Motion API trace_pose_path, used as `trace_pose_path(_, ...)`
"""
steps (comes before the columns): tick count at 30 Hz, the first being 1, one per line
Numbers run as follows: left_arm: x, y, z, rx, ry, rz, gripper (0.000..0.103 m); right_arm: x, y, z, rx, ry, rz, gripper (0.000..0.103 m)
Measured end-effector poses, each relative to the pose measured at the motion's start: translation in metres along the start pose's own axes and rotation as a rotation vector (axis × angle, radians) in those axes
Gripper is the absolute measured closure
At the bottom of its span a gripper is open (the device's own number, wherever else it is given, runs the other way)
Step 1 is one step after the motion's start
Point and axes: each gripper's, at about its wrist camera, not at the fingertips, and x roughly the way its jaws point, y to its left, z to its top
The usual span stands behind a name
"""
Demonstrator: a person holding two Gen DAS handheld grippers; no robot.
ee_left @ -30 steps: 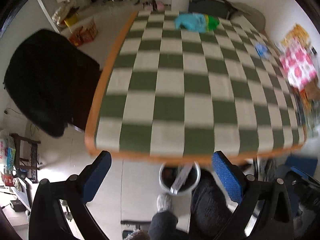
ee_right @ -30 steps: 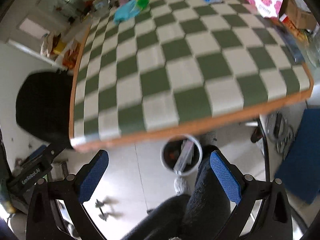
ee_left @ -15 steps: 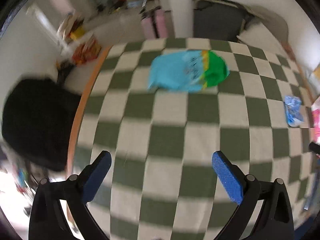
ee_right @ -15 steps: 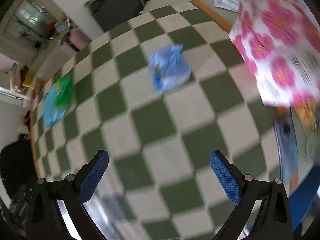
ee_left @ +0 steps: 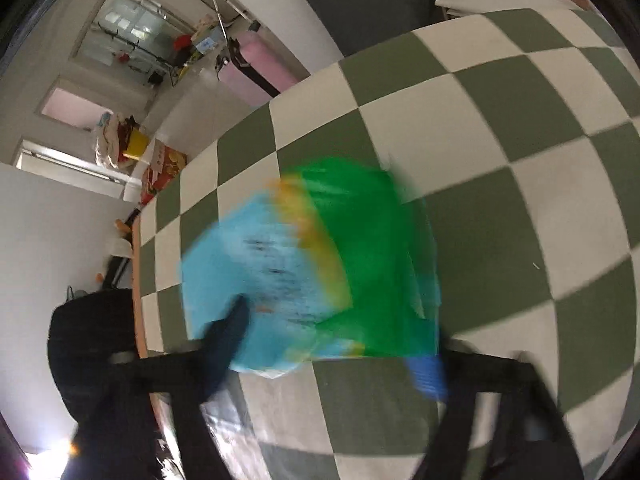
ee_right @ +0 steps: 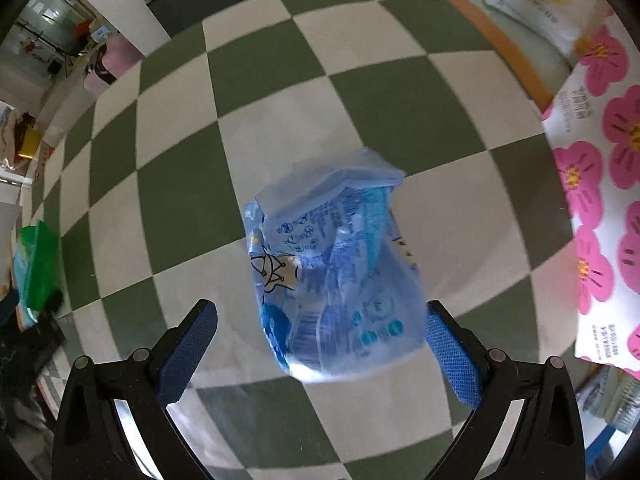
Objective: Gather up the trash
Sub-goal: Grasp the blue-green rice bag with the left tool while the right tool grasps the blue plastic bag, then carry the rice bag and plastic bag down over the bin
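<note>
A crumpled blue plastic wrapper (ee_right: 336, 276) is seen lying on the green-and-white checkered tablecloth (ee_right: 180, 200), between the spread fingers of the right gripper (ee_right: 320, 344). A pink-flowered white package (ee_right: 596, 216) lies to its right. A blue-and-green plastic bag (ee_left: 316, 272) lies far left, between the left gripper (ee_left: 324, 356) fingers.

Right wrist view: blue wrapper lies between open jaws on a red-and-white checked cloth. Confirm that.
Not quite. The right wrist view shows the blue wrapper between the right gripper's open jaws, but the checked cloth is green and white, not red and white.
</note>
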Motion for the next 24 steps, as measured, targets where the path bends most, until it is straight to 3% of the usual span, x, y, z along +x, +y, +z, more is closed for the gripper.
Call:
trace_pose_path(2, 0.003, 0.008, 0.002, -0.022, -0.013, -0.03, 0.066, -0.002, 0.004, 0.0, -0.011, -0.032, -0.01, 0.01)
trace_pose_path(4, -0.002, 0.013, 0.001, -0.038, -0.033, -0.039, 0.069, -0.006, 0.009, 0.0, -0.029, -0.067, -0.054, 0.036)
trace_pose_path(5, -0.004, 0.016, 0.0, -0.048, -0.037, -0.049, 0.07, -0.009, 0.011, -0.003, -0.032, -0.082, -0.056, 0.041)
trace_pose_path(7, -0.012, 0.018, -0.003, -0.055, -0.051, -0.058, 0.071, -0.013, 0.01, -0.003, -0.026, -0.088, -0.041, 0.065)
trace_pose_path(9, -0.024, 0.019, -0.008, -0.057, -0.072, -0.064, 0.072, -0.015, 0.008, -0.003, -0.013, -0.082, -0.012, 0.077)
trace_pose_path(13, -0.051, 0.021, -0.02, -0.083, -0.116, -0.087, 0.072, -0.023, 0.008, -0.006, -0.02, -0.083, 0.019, 0.085)
trace_pose_path(24, -0.142, 0.049, -0.056, -0.166, -0.27, -0.162, 0.072, -0.081, 0.022, -0.051, -0.048, -0.13, 0.156, 0.086)
